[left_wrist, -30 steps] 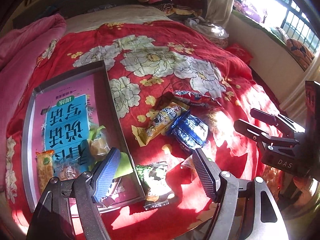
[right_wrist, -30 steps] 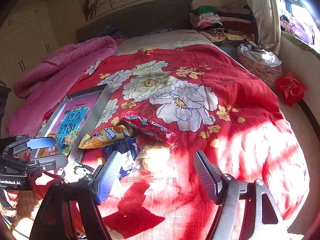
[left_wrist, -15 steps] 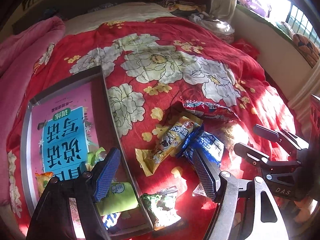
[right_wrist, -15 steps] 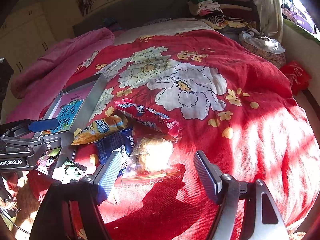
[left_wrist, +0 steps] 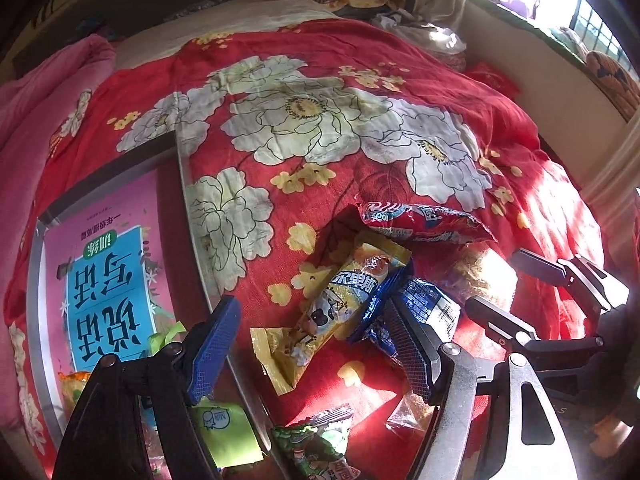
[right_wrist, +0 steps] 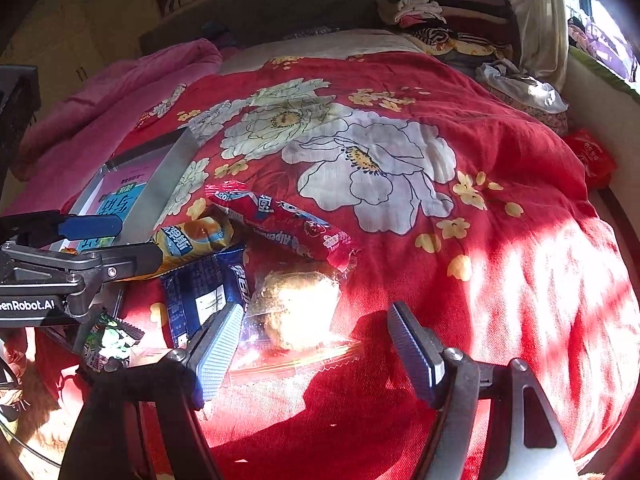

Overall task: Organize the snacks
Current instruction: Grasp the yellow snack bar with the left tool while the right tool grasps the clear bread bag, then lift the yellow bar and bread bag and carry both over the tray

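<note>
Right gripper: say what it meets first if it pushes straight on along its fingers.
Most likely the clear-wrapped bun. The right gripper is open and the bun sits between and just beyond its fingertips, on the red quilt. Depth is hard to judge, so it may strike quilt first.

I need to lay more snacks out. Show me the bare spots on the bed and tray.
Free: the flowered red quilt beyond the long red packet, out to its right edge, and the far half of the tray. Crowded: the cluster of yellow packet, blue packet and clear-wrapped bun near both grippers, plus the tray's near end.
</note>
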`<action>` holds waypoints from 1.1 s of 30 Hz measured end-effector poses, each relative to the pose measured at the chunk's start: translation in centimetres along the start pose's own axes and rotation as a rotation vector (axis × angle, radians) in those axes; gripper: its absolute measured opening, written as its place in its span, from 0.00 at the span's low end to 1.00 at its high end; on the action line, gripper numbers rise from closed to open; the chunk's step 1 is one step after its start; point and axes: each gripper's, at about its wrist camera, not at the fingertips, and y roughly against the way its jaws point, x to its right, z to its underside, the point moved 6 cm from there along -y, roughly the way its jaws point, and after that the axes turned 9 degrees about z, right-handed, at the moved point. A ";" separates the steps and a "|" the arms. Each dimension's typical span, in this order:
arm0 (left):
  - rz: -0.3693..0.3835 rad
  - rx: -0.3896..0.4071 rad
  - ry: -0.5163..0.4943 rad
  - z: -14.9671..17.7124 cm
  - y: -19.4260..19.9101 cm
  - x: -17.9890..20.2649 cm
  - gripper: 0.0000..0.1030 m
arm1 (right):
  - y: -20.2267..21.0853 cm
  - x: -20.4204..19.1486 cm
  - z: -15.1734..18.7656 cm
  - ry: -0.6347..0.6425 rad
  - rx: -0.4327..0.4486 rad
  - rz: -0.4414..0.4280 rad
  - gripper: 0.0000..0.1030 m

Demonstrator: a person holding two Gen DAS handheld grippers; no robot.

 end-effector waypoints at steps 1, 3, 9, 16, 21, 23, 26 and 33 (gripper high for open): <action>0.000 -0.002 -0.001 0.0 -0.2 0.0 0.74 | -0.1 0.1 0.0 0.005 0.001 0.017 0.72; -0.002 -0.007 -0.006 -0.1 -0.5 0.0 0.74 | -0.2 0.3 0.0 0.010 0.000 0.033 0.72; -0.004 -0.017 -0.010 -0.3 -1.5 -0.1 0.74 | -0.6 0.1 0.0 0.028 -0.008 0.010 0.65; 0.011 -0.033 -0.011 -0.6 -2.4 -0.2 0.64 | -1.4 -0.6 0.0 0.074 -0.017 0.004 0.60; 0.014 -0.051 -0.030 -0.6 -3.0 0.4 0.54 | -1.8 -0.8 -0.2 0.090 -0.019 -0.001 0.59; 0.022 -0.061 -0.027 -0.7 -3.4 0.6 0.48 | -1.9 -0.8 -0.2 0.091 -0.021 -0.010 0.58; 0.035 -0.069 -0.027 -0.9 -3.9 0.9 0.39 | -1.9 -0.7 -0.4 0.081 -0.024 -0.027 0.57; 0.103 -0.060 0.018 -1.1 -4.1 0.9 0.20 | -1.6 -0.1 -0.4 0.030 -0.028 -0.078 0.56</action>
